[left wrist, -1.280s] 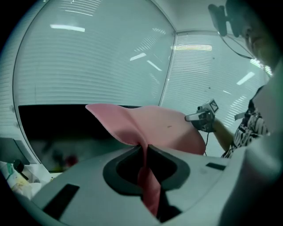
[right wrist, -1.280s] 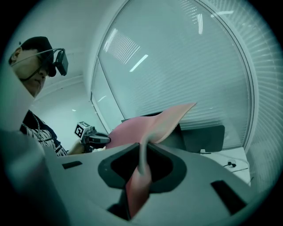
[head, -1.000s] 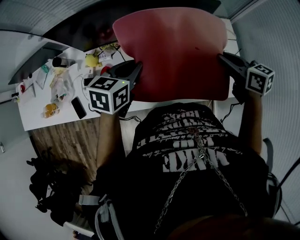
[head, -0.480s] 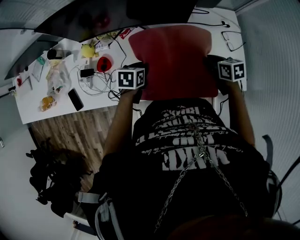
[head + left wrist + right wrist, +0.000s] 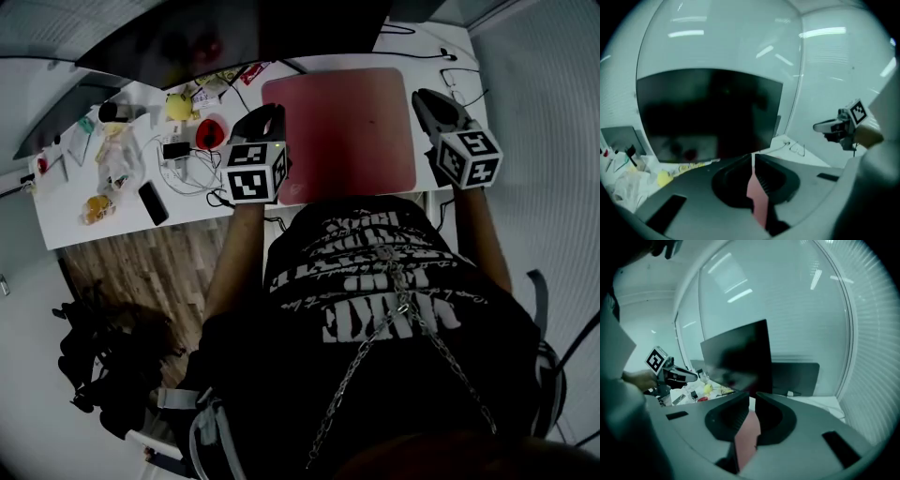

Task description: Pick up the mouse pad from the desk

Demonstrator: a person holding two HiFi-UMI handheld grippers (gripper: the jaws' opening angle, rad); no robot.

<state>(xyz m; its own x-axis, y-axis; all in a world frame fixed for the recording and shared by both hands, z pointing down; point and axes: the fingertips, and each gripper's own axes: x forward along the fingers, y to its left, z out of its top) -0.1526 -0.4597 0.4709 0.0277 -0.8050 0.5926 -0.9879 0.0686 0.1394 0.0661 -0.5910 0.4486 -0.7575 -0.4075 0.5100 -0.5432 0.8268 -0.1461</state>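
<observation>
The red mouse pad (image 5: 342, 131) lies nearly flat just over the white desk (image 5: 94, 225), in front of the dark monitor (image 5: 234, 37). My left gripper (image 5: 272, 114) grips its left edge and my right gripper (image 5: 424, 97) its right edge. In the left gripper view a pink strip of the pad (image 5: 757, 199) sits pinched between the jaws of the left gripper (image 5: 753, 157). The right gripper view shows the same: the pad (image 5: 746, 434) is clamped in the right gripper (image 5: 752, 401). Both pairs of jaws have just closed a little tighter on the pad.
Left of the pad the desk holds a red mouse (image 5: 210, 128), a yellow toy (image 5: 178, 106), tangled cables (image 5: 187, 169), a black phone (image 5: 152, 202) and snack packets (image 5: 98, 211). Glasses (image 5: 459, 89) lie at the right. Wooden floor (image 5: 141, 262) shows below the desk edge.
The pad was held up high and tilted toward the head camera; both grippers have come down with it and it now lies almost flat at desk level.
</observation>
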